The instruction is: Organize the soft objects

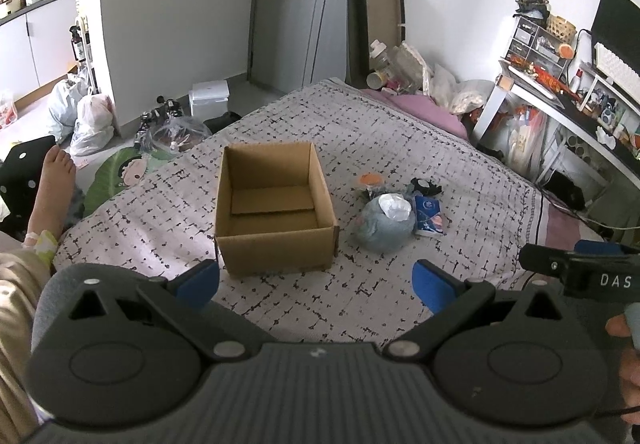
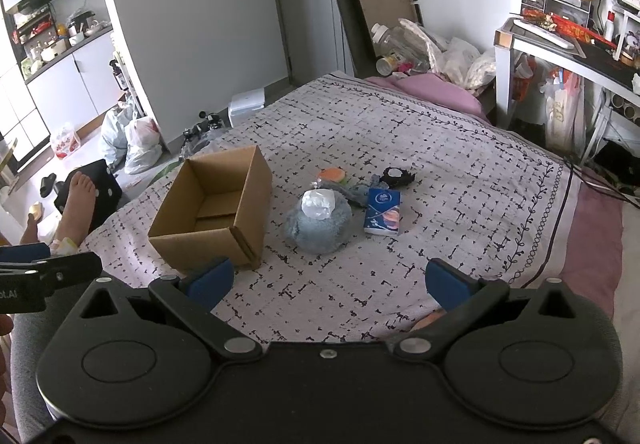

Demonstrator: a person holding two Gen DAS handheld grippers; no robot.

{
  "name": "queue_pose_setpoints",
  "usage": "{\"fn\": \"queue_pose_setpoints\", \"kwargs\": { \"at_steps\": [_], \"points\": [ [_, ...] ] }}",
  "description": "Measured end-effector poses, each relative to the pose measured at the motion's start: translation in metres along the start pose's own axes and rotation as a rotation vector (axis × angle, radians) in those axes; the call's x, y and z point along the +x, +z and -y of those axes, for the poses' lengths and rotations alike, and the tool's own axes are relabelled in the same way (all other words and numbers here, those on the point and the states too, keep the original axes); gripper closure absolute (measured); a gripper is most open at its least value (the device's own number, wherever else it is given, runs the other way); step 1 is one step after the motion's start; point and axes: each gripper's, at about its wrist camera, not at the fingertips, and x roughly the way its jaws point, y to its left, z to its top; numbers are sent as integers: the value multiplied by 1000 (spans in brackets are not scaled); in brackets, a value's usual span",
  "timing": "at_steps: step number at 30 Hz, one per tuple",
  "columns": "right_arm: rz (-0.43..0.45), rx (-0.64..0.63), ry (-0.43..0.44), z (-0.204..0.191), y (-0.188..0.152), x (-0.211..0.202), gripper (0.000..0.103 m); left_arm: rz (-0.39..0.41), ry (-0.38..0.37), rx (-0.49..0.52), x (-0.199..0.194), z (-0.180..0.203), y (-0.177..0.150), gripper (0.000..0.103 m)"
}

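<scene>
An open, empty cardboard box point(image 1: 274, 203) point(image 2: 212, 211) stands on the patterned bedspread point(image 1: 360, 147) point(image 2: 440, 163). To its right lies a blue-grey plush toy point(image 1: 384, 224) point(image 2: 320, 228) with a white plastic wrap on top. Beside it are a blue tissue pack point(image 1: 430, 215) point(image 2: 383, 211), an orange sponge-like item point(image 1: 371, 179) point(image 2: 332, 175), a grey cloth point(image 2: 360, 193) and a small black item point(image 1: 426, 185) point(image 2: 396, 176). My left gripper point(image 1: 316, 280) is open and empty, just short of the box. My right gripper point(image 2: 330, 280) is open and empty, short of the plush toy.
The person's bare foot point(image 1: 54, 179) point(image 2: 78, 199) rests at the bed's left edge. Bags point(image 1: 90, 119) and clutter lie on the floor at left. A pile of bags point(image 1: 424, 79) sits at the bed's far end. A cluttered white desk point(image 1: 560, 95) stands at right.
</scene>
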Motion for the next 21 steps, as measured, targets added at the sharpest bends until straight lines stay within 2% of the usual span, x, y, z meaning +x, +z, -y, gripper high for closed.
{"fn": "queue_pose_setpoints", "kwargs": {
  "at_steps": [21],
  "points": [
    [6,-11,-10,-2,1,-2,0,-2,-3,4,0,1,-4,1]
  ]
}}
